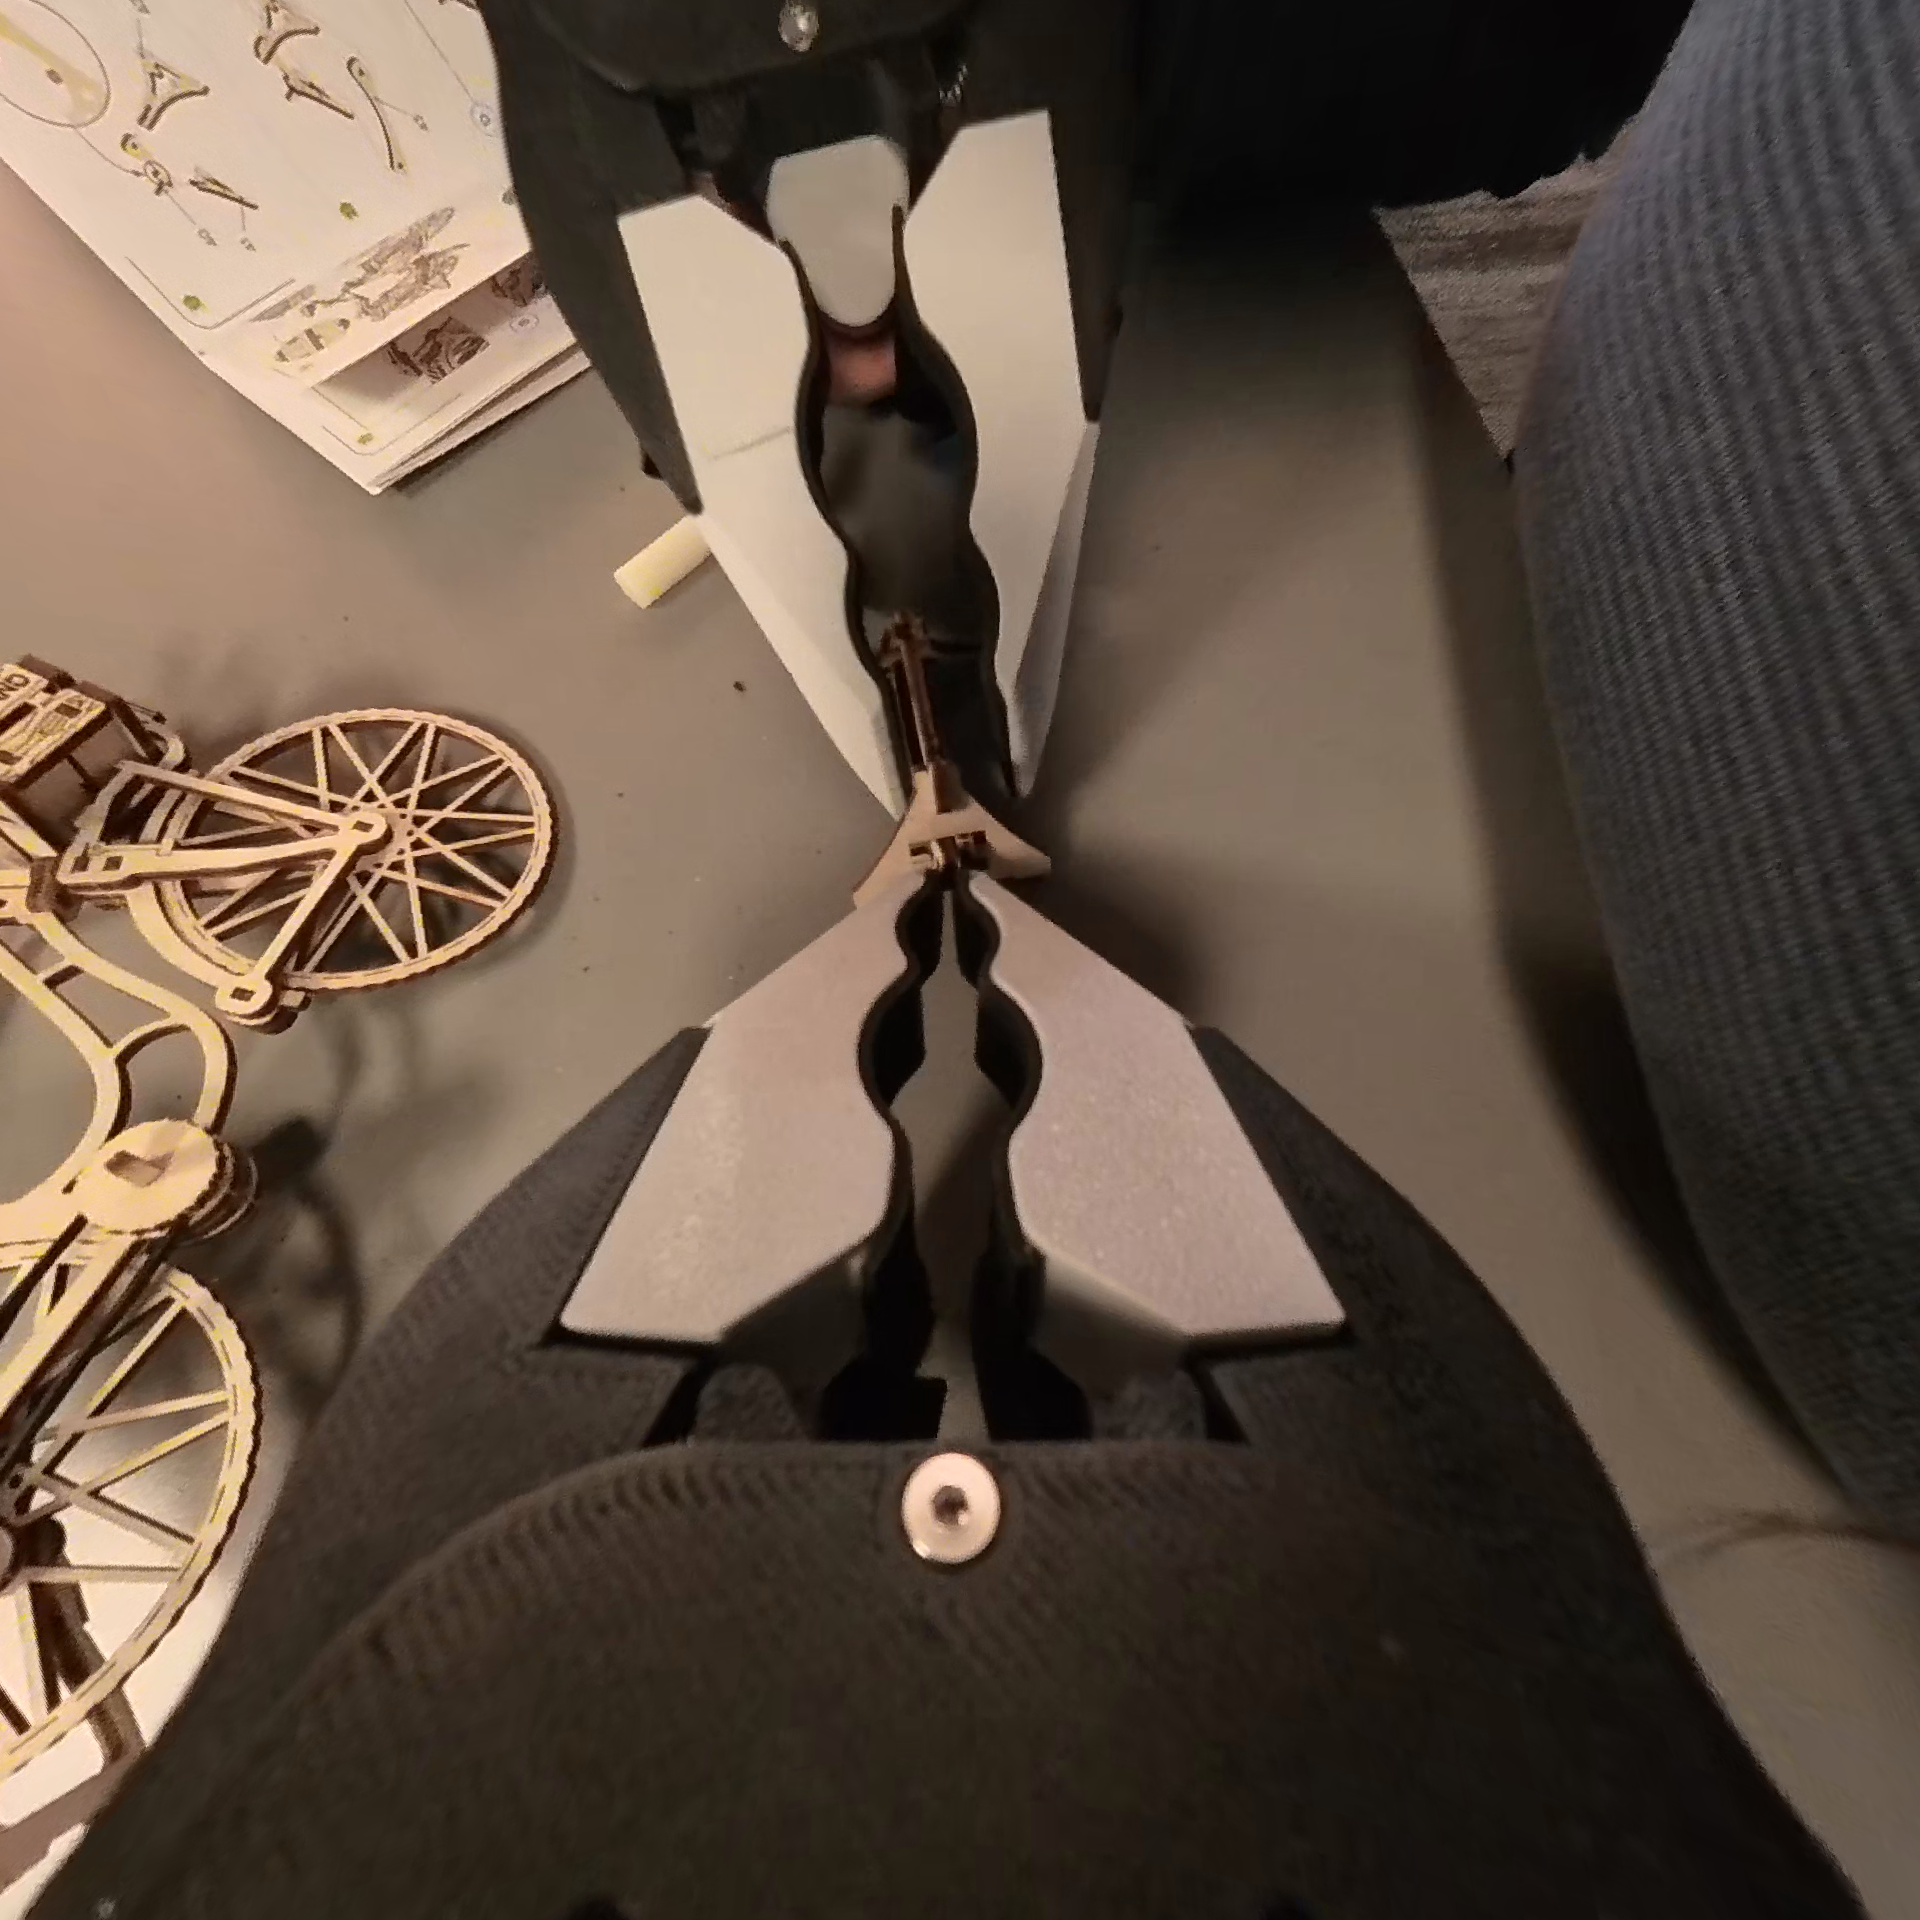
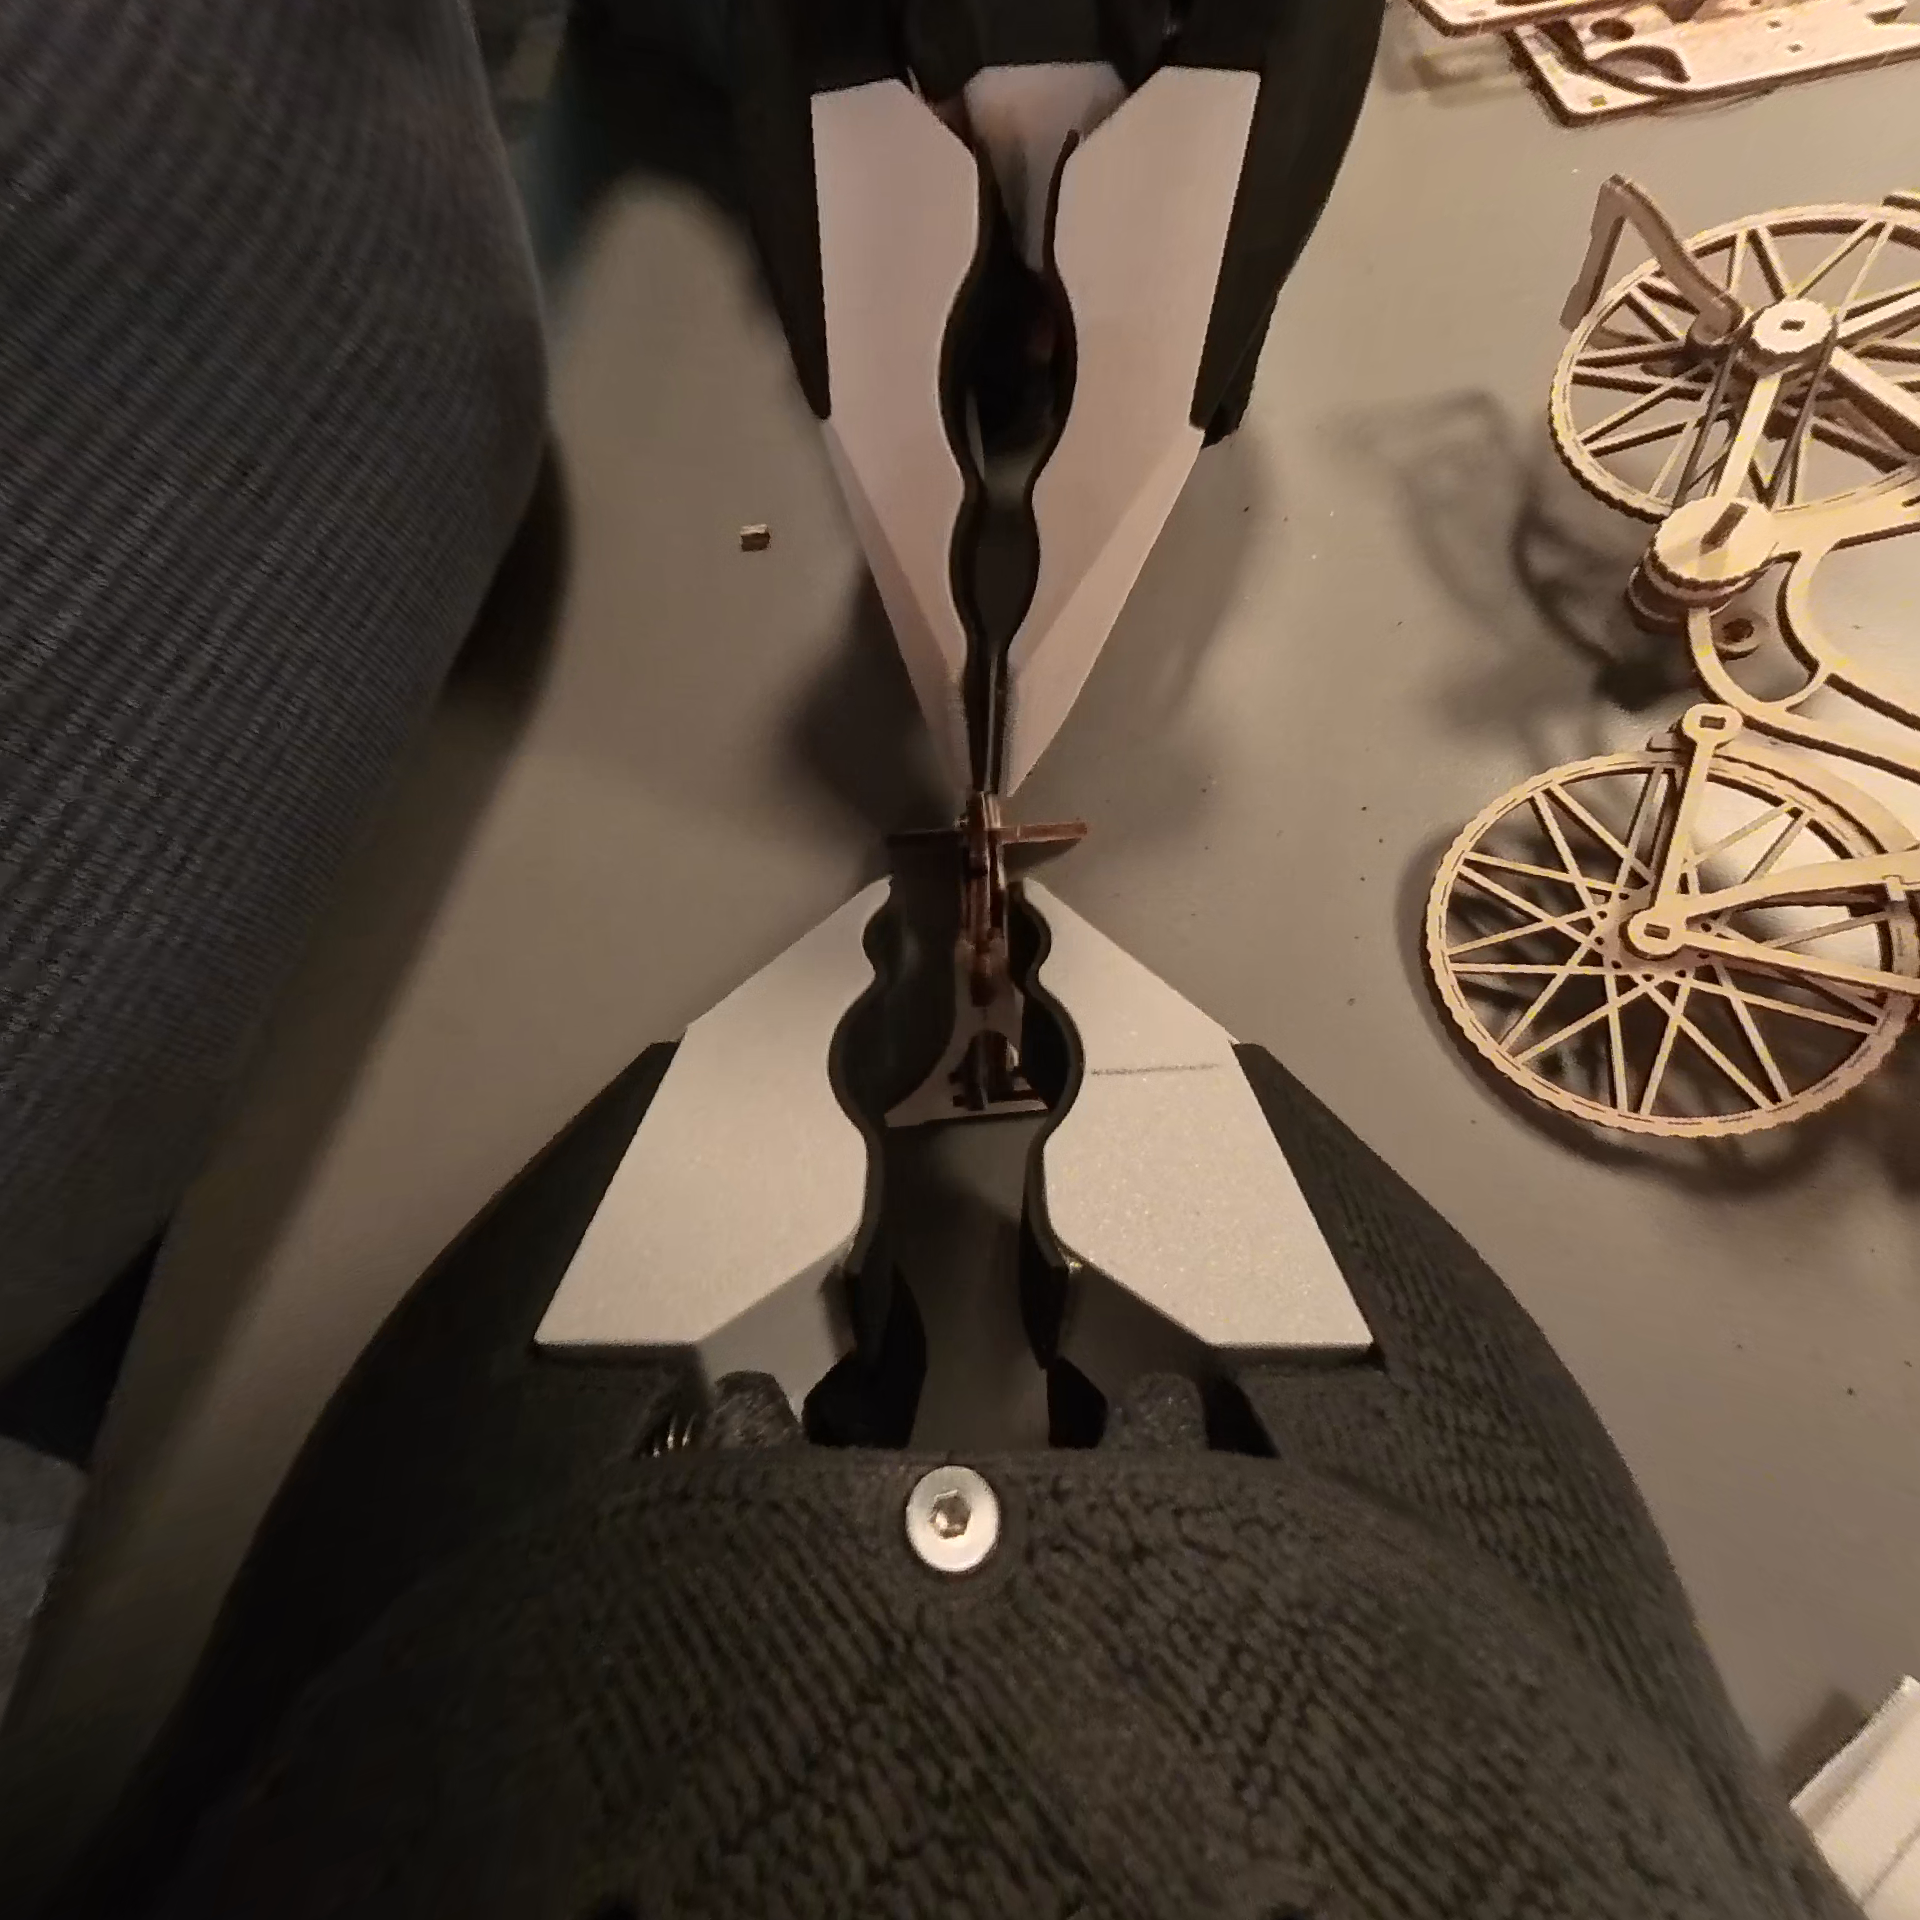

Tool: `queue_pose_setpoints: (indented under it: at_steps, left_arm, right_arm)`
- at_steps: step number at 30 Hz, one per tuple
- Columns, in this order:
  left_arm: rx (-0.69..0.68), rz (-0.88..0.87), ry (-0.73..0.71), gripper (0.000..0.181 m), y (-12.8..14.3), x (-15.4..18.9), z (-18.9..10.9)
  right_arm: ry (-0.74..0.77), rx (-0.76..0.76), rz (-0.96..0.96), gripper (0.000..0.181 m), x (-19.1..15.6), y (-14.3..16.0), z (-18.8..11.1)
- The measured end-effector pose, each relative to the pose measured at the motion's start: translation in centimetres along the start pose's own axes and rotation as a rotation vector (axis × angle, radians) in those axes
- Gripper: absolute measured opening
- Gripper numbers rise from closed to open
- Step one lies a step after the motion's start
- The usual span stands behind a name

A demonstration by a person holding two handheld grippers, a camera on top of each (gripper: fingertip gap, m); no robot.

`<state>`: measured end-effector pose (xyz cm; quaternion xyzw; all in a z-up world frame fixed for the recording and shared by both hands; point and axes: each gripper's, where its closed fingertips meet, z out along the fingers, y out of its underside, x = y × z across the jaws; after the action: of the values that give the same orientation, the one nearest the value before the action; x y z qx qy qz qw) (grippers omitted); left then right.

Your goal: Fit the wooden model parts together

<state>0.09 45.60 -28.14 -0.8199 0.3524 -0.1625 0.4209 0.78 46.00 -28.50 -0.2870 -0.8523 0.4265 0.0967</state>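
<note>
A small wooden part (image 1: pixel 914 727), a thin stem with a winged cross plate, hangs between my two grippers above the grey table (image 1: pixel 1299 831). My left gripper (image 1: pixel 951 888) is shut on the tab at the cross-plate end. It also shows in the right wrist view (image 2: pixel 982 795), tips pinched on that end. My right gripper (image 2: pixel 961 899) faces it and is shut on the same part (image 2: pixel 982 935). The stem lies along its right pad and a triangular plate (image 2: pixel 966 1086) spans from pad to pad. The right gripper also shows in the left wrist view (image 1: pixel 956 795).
A wooden bicycle model (image 1: pixel 343 862) lies on the table; it also shows in the right wrist view (image 2: pixel 1662 935). Instruction sheets (image 1: pixel 312 208) and a pale block (image 1: pixel 660 569) lie behind it. Wooden part sheets (image 2: pixel 1662 42) lie far off. A person's dark ribbed clothing (image 1: pixel 1745 727) borders the table.
</note>
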Motion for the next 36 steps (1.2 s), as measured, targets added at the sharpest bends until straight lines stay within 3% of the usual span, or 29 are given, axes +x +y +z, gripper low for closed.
queue_pose_setpoints:
  at_steps: [9,15,36]
  left_arm:
    - [-0.011,0.008,0.000,0.000,0.1,0.0,0.2]
    - [-0.014,0.015,0.004,0.003,0.1,0.1,0.2]
    - [-0.001,0.035,0.013,0.003,-0.1,0.4,0.2]
  right_arm:
    - [0.008,-0.012,0.006,0.015,0.2,0.2,0.1]
    - [-0.005,0.060,0.020,0.022,0.1,-0.6,-0.6]
    - [0.003,0.088,-0.025,0.008,-0.2,-1.2,-0.6]
